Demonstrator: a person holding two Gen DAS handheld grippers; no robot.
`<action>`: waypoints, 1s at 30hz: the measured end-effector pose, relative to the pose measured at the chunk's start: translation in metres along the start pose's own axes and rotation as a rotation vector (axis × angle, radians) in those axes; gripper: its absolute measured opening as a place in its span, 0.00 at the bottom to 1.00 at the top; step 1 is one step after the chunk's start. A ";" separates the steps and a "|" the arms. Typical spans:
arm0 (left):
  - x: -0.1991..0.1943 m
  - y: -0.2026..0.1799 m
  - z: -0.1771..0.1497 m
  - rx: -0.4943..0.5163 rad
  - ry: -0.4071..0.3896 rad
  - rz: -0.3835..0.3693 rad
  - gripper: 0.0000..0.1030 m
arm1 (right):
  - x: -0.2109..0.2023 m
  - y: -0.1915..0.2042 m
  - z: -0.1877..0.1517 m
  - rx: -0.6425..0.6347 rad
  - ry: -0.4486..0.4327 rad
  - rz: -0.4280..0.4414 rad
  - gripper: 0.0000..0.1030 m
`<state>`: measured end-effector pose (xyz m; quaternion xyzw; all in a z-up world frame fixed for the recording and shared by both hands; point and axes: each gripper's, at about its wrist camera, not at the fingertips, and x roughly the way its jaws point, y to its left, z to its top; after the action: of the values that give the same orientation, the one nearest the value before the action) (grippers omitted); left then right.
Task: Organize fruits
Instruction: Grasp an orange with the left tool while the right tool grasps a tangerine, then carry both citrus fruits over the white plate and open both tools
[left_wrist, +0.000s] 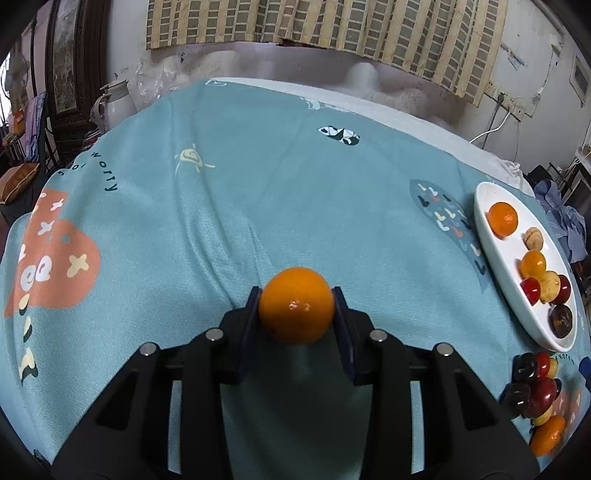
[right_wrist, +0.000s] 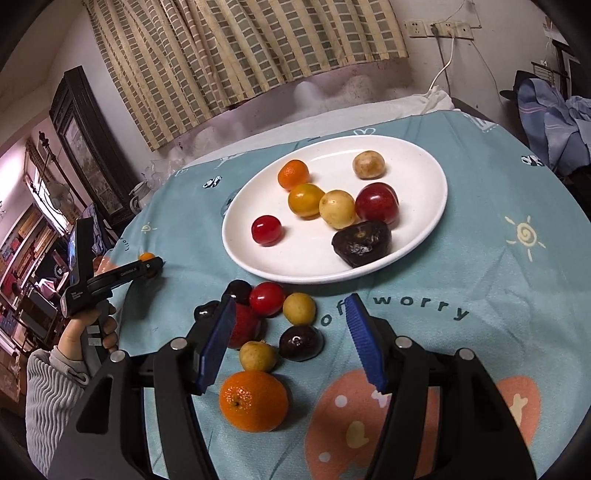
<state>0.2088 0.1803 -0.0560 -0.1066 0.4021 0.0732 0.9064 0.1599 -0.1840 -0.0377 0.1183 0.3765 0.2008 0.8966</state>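
In the left wrist view, the left gripper (left_wrist: 296, 312) is clamped on an orange (left_wrist: 296, 311), one blue pad pressed against each flank so the round fruit sits squarely between them; it appears held above the teal tablecloth (left_wrist: 258, 184), well to the left of the white plate (left_wrist: 484, 221), which I judge to be a carrying grip on the way to that plate. The orange is nearly a sphere, so it has no real long axis, and neither its stem nor its navel can be picked out here, only a glare spot on the near face. The plate is oval, its long axis running from far to near along the cloth's right side, with several fruits already on it. In the right wrist view, the right gripper (right_wrist: 291, 339) stands wide open with nothing between its pads, poised just on the near side of the plate over the loose pile (right_wrist: 273, 325) of small red, yellow and dark fruits, probably to take one next. A second orange (right_wrist: 253, 401) lies nearest the camera in that pile, its stem dimple facing up and to the left. Left of the plate, the left gripper appears again with the orange in its tips.
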 end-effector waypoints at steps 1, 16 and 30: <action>-0.001 -0.001 -0.001 0.006 -0.004 -0.005 0.37 | 0.000 0.000 0.000 0.000 0.010 0.005 0.60; -0.024 -0.035 -0.019 0.102 -0.023 -0.065 0.37 | -0.001 0.027 -0.049 -0.181 0.096 0.003 0.56; -0.051 -0.093 -0.042 0.265 -0.057 -0.150 0.37 | -0.001 0.012 -0.035 -0.100 0.058 0.071 0.43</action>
<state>0.1649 0.0772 -0.0329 -0.0139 0.3731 -0.0454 0.9266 0.1306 -0.1715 -0.0562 0.0806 0.3871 0.2543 0.8826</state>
